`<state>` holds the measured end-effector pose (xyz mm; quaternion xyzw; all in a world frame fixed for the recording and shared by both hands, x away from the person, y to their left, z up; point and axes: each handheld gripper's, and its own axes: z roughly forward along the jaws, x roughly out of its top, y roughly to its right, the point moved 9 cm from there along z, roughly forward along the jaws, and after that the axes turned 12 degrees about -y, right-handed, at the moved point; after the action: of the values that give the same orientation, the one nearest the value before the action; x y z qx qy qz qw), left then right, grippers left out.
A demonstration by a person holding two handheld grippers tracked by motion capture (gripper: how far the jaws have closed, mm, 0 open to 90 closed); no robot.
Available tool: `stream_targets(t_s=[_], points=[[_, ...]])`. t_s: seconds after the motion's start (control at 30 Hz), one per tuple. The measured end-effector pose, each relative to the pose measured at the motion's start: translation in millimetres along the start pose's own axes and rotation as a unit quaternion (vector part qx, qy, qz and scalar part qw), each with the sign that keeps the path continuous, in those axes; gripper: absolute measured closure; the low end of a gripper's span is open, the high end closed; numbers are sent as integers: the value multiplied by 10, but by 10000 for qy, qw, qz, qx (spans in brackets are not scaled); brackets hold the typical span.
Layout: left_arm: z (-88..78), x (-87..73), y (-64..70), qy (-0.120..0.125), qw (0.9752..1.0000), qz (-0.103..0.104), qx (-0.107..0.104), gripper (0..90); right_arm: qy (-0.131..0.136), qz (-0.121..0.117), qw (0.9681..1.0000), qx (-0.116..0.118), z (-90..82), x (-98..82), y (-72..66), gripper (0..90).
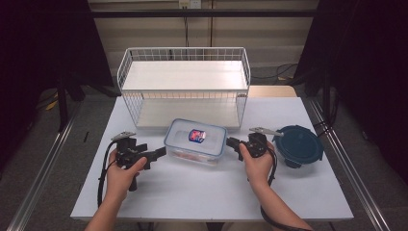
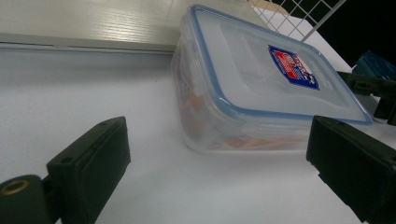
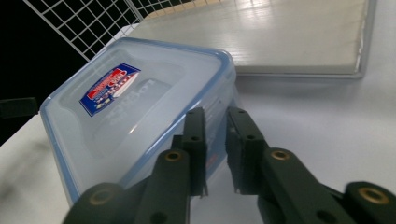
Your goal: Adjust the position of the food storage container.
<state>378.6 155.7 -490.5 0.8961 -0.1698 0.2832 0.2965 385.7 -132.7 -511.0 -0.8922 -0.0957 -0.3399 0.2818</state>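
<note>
The clear food box point(image 1: 196, 141) lies flat near the middle of the white table point(image 1: 192, 187), lid up, its long axis running roughly parallel to the table's near edge and its short ends facing the left and right sides; a blue seal rings the lid and a red and blue label point(image 1: 196, 135) sits near the lid's centre. In the left gripper view, orange contents show dimly through the box's wall. The left gripper point(image 1: 156, 155), held in the person's left hand point(image 1: 122, 173), rests just beside the box's left end with its jaws spread wide, pointing toward the box's near left corner and apart from it. The right gripper point(image 1: 231, 143), in the right hand point(image 1: 257, 166), sits at the box's right end; its jaws stand only a narrow gap apart with nothing between them, their tips close against the side wall of the box, though contact cannot be told. Just beside the right hand, toward the table's right edge, rests a dark teal round container point(image 1: 299, 144) with its lid on. Behind the box, at the table's far edge, stands a white wire shelf rack point(image 1: 185, 86) with two pale boards. Beyond it are a beige wall, dark curtains on both sides and a grey floor.
</note>
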Motion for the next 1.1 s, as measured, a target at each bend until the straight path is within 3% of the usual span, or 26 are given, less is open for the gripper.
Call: stream_targets(t_s=[0.1,0.2,0.33,0.4,0.57,0.83,0.97,1.1], points=[[-11,24,5,-6,9999,-118,-56,60,76,-56,9998,-171,-47,-14,26,641],[-12,62,51,-41,10000,40,-17,57,117,-57,9996,-261,-98,-6,36,557],[1,140,127,-18,9998,-25,-173,55,280,8,9994,-200,-185,45,9,461],[21,173,135,-12,9999,-58,-139,53,370,71,9992,-145,-222,69,-2,405],[68,247,202,55,9995,-96,-281,43,507,222,9983,201,-245,99,-66,268],[166,317,225,31,9988,-202,-436,23,331,408,9956,779,-141,70,-232,158],[204,363,247,139,9980,-228,-568,18,356,595,9918,1075,-97,57,-288,119],[236,428,294,246,9952,-323,-892,14,373,998,9853,1337,-63,53,-326,107]])
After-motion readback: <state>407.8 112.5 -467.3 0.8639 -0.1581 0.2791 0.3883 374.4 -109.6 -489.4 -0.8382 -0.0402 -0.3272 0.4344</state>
